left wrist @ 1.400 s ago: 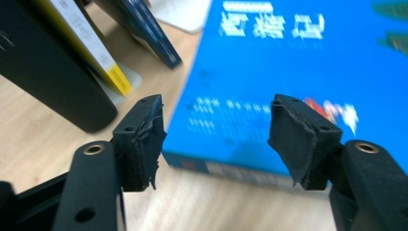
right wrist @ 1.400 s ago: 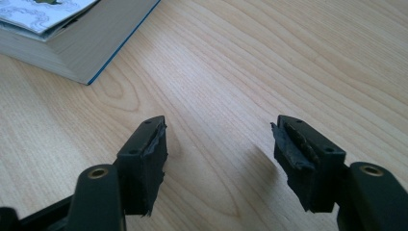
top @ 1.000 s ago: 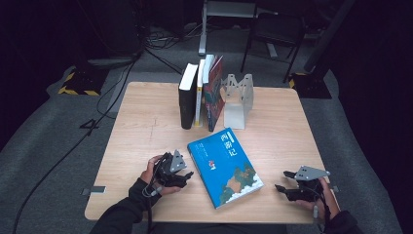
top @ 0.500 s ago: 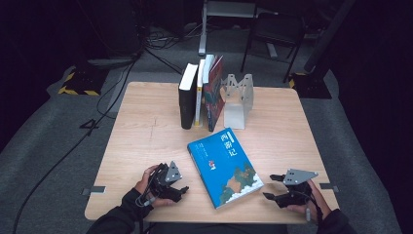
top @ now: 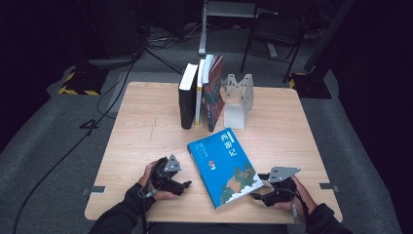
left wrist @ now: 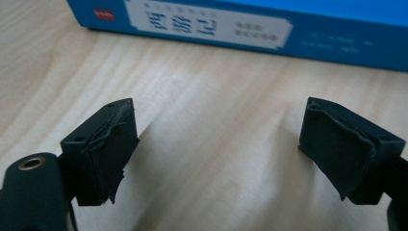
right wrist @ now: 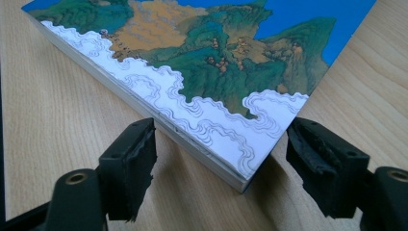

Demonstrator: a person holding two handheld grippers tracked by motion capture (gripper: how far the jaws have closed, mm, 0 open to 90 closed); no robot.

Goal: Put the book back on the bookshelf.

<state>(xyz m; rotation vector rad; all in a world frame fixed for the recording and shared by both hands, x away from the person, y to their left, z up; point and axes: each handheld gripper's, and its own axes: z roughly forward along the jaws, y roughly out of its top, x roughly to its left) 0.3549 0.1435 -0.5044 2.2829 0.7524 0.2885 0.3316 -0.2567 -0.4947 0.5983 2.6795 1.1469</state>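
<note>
From above, the blue paperback (top: 225,165) lies flat at the near middle of the wooden table (top: 146,126), tilted, with my left gripper (top: 182,184) off its spine side at 9 o'clock and my right gripper (top: 255,196) at its near corner at 5 o'clock. My right gripper view brings out what the high view cannot: the lower cover painted with green and ochre mountains above white scrolled clouds, the page block's edge, and that corner poking between my wide-spread jaws, neither pad touching it. My left gripper view gives the spine instead, a blue band with a small red mark and a pale label panel at 12 o'clock; my jaws stand wide apart over bare wood, holding nothing, near the book but clear of it. The label's characters are too blurred to read there, and the large white characters on the cover in the high view I cannot make out either. At 12 o'clock on the table three upright books (top: 200,92) stand beside a metal bookend (top: 237,100); their titles are hidden. My forearms are cut off by the bottom edge.
</note>
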